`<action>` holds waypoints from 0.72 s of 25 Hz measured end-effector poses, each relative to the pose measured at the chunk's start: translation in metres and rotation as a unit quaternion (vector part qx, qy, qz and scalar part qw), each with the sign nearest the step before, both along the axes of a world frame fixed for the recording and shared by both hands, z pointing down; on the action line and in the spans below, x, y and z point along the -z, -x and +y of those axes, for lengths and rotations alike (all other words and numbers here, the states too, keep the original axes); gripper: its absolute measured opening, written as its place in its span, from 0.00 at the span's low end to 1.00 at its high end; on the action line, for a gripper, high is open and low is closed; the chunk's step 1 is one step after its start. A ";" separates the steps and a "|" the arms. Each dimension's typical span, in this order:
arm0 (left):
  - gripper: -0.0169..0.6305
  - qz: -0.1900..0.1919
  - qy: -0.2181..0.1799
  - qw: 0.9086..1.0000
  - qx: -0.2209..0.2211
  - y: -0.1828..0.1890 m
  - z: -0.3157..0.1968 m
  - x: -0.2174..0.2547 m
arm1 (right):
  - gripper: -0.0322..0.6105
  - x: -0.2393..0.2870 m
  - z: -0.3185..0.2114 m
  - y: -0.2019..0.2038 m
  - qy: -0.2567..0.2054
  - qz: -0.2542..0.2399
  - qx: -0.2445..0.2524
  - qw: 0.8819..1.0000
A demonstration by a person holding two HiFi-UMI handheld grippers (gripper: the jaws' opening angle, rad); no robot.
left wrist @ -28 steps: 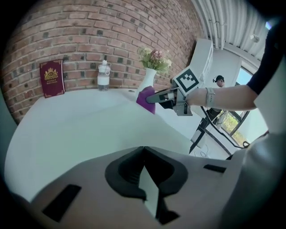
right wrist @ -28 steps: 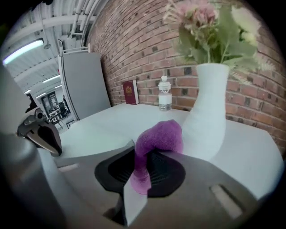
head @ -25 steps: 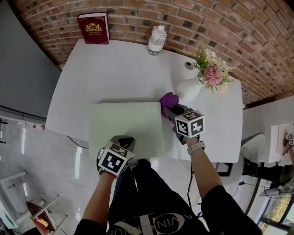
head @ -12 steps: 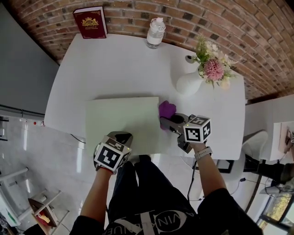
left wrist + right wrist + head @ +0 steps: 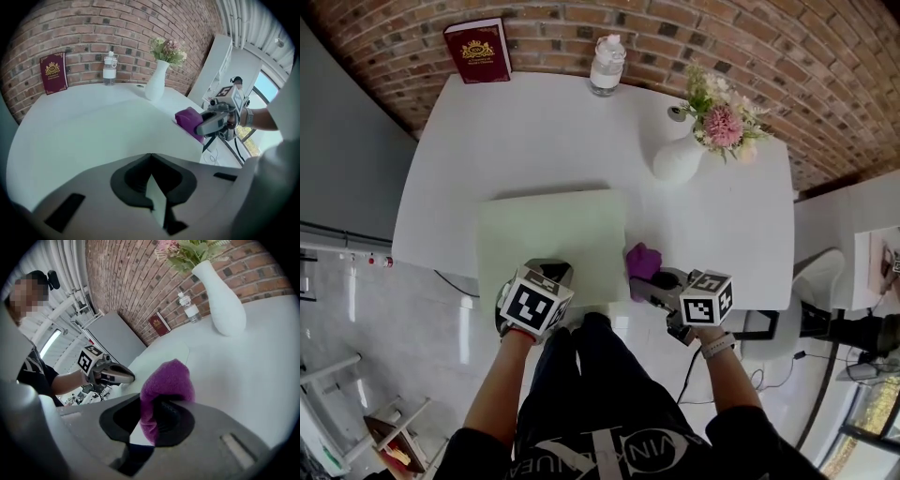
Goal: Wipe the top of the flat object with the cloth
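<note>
Cloth (image 5: 643,260), purple and bunched, is grasped in the right claw (image 5: 649,279), just beside the right edge of the pale green sheet (image 5: 553,230), close to the sheet's near right corner over the white tabletop (image 5: 534,141). The left claw (image 5: 551,274) is clenched on the sheet's near edge, with a thin green sliver pinched between its jaws. At the far side stand a maroon book (image 5: 477,50) with a gold crest whose lettering is too small to read, a bottle (image 5: 606,66) with an unreadable label, and a white vase (image 5: 678,159) of flowers (image 5: 719,117).
</note>
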State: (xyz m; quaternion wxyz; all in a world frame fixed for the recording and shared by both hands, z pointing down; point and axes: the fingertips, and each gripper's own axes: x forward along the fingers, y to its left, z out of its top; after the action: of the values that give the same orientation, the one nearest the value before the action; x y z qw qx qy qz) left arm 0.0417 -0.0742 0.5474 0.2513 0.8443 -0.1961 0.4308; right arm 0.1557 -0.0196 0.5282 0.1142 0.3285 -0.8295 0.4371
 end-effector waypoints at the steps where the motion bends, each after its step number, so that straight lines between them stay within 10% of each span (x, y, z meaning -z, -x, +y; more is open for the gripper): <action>1: 0.04 0.002 0.000 1.000 0.000 0.000 0.000 0.000 | 0.14 0.000 0.008 0.001 0.003 -0.002 -0.003 1.000; 11: 0.04 0.024 -0.030 0.999 -0.023 -0.006 0.000 0.003 | 0.14 0.005 0.056 0.001 0.006 0.031 -0.011 0.999; 17: 0.08 0.078 -0.202 0.976 -0.018 0.034 -0.017 0.071 | 0.14 0.044 0.041 -0.040 -0.057 0.150 -0.118 0.980; 18: 0.26 0.076 -0.200 0.977 0.003 0.051 -0.021 0.074 | 0.14 0.052 0.035 -0.040 -0.072 0.152 -0.129 0.977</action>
State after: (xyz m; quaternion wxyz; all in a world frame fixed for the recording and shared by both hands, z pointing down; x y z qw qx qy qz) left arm -0.0093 -0.0954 0.4739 0.0931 0.9071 -0.2612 0.3167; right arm 0.1956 0.0155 0.4758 0.1577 0.5024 -0.7825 0.3322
